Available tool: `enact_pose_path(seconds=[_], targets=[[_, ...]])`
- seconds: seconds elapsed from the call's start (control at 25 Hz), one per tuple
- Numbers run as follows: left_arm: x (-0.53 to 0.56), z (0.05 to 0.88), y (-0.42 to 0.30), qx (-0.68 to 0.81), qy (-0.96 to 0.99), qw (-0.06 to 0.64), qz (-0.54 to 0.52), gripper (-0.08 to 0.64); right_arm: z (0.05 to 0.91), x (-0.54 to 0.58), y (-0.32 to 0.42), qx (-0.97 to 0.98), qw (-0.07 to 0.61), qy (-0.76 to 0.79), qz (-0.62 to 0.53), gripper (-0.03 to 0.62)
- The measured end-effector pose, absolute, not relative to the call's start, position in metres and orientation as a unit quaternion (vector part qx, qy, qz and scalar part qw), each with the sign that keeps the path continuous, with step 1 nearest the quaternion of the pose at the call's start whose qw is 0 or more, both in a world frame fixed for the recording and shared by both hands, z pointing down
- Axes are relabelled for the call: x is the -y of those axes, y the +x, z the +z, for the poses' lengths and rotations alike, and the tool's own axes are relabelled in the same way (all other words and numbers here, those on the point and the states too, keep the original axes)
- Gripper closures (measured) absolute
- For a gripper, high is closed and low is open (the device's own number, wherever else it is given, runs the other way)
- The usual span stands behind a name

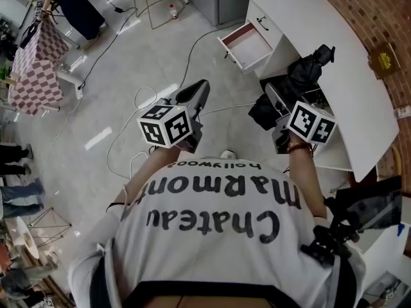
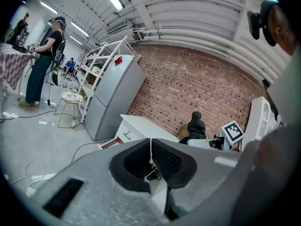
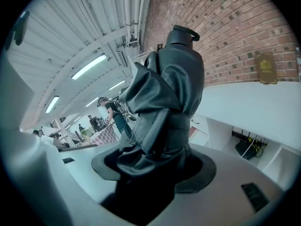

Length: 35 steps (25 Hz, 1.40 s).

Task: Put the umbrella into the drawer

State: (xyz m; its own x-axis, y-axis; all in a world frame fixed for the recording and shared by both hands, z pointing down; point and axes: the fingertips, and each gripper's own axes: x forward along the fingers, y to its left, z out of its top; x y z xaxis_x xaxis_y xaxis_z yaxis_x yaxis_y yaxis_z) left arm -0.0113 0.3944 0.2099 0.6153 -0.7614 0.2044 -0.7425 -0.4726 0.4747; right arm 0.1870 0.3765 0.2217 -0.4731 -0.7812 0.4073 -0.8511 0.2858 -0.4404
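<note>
A folded black umbrella (image 1: 302,76) is clamped in my right gripper (image 1: 277,108), which is shut on it; its fabric bulges out between the jaws and its handle (image 3: 182,32) points up and away. In the right gripper view the umbrella (image 3: 164,102) fills the middle, above the right gripper (image 3: 155,168). The white desk (image 1: 334,50) has one drawer (image 1: 247,43) pulled open, ahead and left of the umbrella. My left gripper (image 1: 196,95) hangs over the floor, shut with nothing in it. Past the left gripper (image 2: 150,155), its own view shows the drawer (image 2: 110,142) and the umbrella (image 2: 196,126).
Cables (image 1: 128,140) trail across the grey floor. A grey fridge (image 2: 113,93) stands beside the desk. A checkered-cloth table (image 1: 35,63) with a person (image 2: 44,55) at it lies far left. A brown box (image 1: 384,59) rests on the desktop.
</note>
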Motion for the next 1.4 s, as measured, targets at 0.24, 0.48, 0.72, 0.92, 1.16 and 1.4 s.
enact_pose_path(seconds=[0.24, 0.48, 0.72, 0.92, 1.16, 1.4], targets=[[-0.348, 0.217, 0.005, 0.453, 0.848, 0.273, -0.038, 0.537, 0.223, -0.330, 0.196, 0.814, 0.071, 0.489, 0.303, 0.311], [-0.321, 0.221, 0.017, 0.461, 0.844, 0.272, -0.034, 0.537, 0.224, -0.302, 0.206, 0.821, 0.079, 0.481, 0.296, 0.311], [-0.292, 0.230, 0.016, 0.466, 0.837, 0.285, -0.028, 0.537, 0.236, -0.273, 0.201, 0.820, 0.081, 0.467, 0.320, 0.311], [-0.250, 0.243, 0.020, 0.447, 0.842, 0.301, -0.020, 0.537, 0.245, -0.237, 0.199, 0.811, 0.090, 0.475, 0.329, 0.311], [-0.168, 0.241, 0.022, 0.413, 0.861, 0.298, -0.006, 0.537, 0.248, -0.181, 0.204, 0.785, 0.078, 0.508, 0.346, 0.311], [-0.079, 0.225, 0.025, 0.371, 0.880, 0.297, 0.014, 0.537, 0.232, -0.113, 0.201, 0.760, 0.052, 0.544, 0.352, 0.311]])
